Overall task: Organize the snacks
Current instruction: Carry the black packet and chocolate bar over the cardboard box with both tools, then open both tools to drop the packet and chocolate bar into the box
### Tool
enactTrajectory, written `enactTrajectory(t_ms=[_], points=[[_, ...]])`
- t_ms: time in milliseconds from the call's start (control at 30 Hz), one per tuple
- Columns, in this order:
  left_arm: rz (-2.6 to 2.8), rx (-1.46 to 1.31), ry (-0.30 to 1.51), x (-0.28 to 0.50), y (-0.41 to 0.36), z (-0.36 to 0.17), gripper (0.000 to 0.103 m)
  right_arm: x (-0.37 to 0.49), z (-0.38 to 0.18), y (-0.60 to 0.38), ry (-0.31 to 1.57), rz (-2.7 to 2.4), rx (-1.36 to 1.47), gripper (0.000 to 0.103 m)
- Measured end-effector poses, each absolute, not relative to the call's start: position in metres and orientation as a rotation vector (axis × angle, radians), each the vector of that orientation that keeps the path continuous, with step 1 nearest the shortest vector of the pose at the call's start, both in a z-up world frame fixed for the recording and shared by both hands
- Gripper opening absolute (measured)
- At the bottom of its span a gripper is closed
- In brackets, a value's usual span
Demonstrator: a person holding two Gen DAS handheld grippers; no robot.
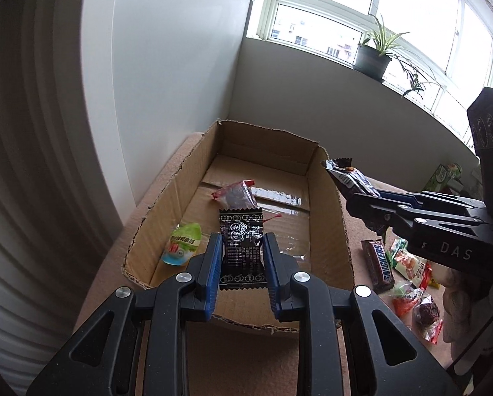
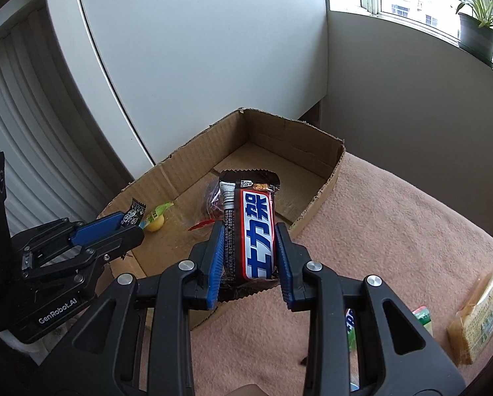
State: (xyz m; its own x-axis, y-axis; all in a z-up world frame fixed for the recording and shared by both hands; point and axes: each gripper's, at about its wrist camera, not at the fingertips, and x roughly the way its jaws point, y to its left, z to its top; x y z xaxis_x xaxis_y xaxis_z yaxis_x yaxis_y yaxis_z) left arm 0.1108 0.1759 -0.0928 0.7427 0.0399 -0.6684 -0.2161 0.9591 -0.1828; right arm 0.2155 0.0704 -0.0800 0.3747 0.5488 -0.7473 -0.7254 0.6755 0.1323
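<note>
Left gripper [image 1: 242, 257] clamps a black packet [image 1: 243, 247] above the box [image 1: 329, 217]. Right gripper [image 2: 249, 250] clamps a chocolate bar [image 2: 258, 231] at the box's edge.

jelly cup [image 1: 182, 245] in box [image 1: 329, 217] | loose snacks [image 1: 408, 280] right of box

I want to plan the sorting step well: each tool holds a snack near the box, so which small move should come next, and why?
Probably open the left tool: its black packet hangs over the cardboard box, where two snacks lie. The right tool grips the chocolate bar near the box's rim.
</note>
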Motion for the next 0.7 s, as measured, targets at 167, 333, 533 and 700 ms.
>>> enactTrajectory(t_ms=[167, 333, 533, 700], points=[[0.136, -0.259, 0.724, 0.111, 0.178, -0.094, 0.023, 0.219, -0.082, 0.078, 0.86, 0.833, -0.245, 0.032], [0.139, -0.262, 0.728, 0.112, 0.18, -0.094, 0.038, 0.216, -0.074, 0.074, 0.827, 0.829, -0.224, 0.058], [0.144, -0.27, 0.71, 0.106, 0.18, -0.089, 0.059, 0.211, -0.06, 0.057, 0.81, 0.826, -0.21, 0.061], [0.128, -0.272, 0.698, 0.1, 0.172, -0.084, 0.059, 0.2, -0.047, 0.026, 0.782, 0.809, -0.209, 0.068]])
